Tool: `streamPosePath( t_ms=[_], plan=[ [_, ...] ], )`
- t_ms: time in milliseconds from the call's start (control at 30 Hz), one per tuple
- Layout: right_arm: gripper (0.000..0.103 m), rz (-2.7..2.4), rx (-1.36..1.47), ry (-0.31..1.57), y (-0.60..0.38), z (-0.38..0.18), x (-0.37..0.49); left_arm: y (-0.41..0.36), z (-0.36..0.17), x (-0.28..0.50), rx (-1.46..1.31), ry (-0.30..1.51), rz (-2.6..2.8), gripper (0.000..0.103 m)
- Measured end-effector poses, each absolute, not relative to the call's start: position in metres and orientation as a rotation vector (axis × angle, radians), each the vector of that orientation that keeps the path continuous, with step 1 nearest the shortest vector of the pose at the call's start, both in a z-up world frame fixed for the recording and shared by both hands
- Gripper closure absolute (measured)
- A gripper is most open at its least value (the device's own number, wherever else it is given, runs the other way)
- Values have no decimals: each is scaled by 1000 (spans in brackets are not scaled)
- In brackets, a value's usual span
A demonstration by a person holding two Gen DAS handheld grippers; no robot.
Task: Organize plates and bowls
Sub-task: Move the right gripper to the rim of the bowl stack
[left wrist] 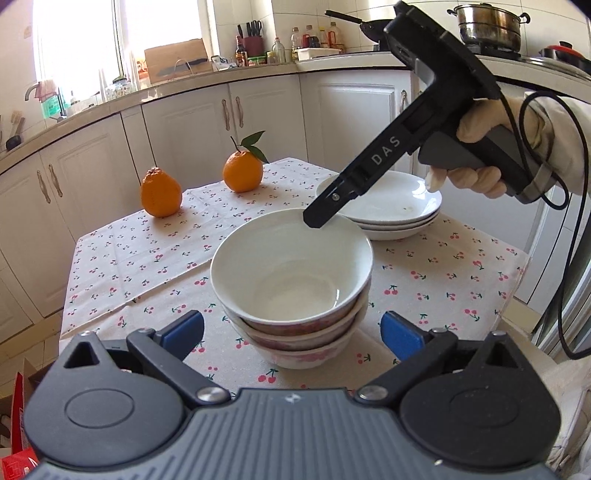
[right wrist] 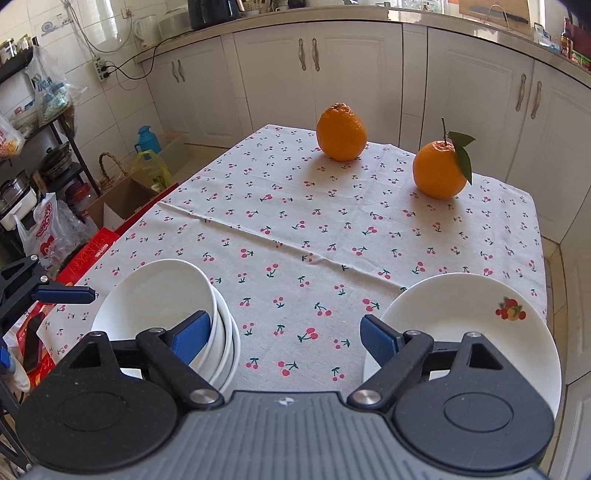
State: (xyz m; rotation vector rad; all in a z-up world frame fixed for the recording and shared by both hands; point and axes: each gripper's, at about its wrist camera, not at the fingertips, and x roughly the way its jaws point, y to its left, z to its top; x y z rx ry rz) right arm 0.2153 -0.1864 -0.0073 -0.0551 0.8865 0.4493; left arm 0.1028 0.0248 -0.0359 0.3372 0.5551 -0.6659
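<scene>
Blue-padded left gripper (left wrist: 291,334) hangs spread wide and empty before a stack of three bowls (left wrist: 291,280) on the cherry-print tablecloth (right wrist: 295,236).

From the left wrist view, three stacked plates (left wrist: 388,206) sit at 1 o'clock of the bowls, close beside them. Right gripper (right wrist: 284,338), held by a gloved hand (left wrist: 476,155), is parted and widening, nothing between its pads, its tip just over the top bowl's far rim. Two oranges (right wrist: 341,131) stand well apart toward 12 o'clock, one with a leaf. White cabinets (right wrist: 314,74) and a cluttered counter (left wrist: 258,68) ring the small table; a steel pot (left wrist: 487,24) stands at 2 o'clock.
</scene>
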Motion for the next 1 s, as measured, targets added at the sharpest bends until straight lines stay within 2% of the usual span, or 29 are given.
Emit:
streamPosePath(
  t_ms=[233, 333, 500, 1000],
  plan=[
    [11, 507, -80, 843, -188, 1, 196, 32, -45, 114, 347, 627, -685, 1],
    [3, 550, -101, 817, -188, 8, 180, 35, -52, 123, 340, 667, -695, 2],
    [0, 621, -201, 789, -182, 13, 151, 35, -61, 129, 390, 681, -720, 2],
    [0, 686, -538, 836, -132, -54, 147, 36, -77, 147, 478, 686, -860, 3]
  ],
)
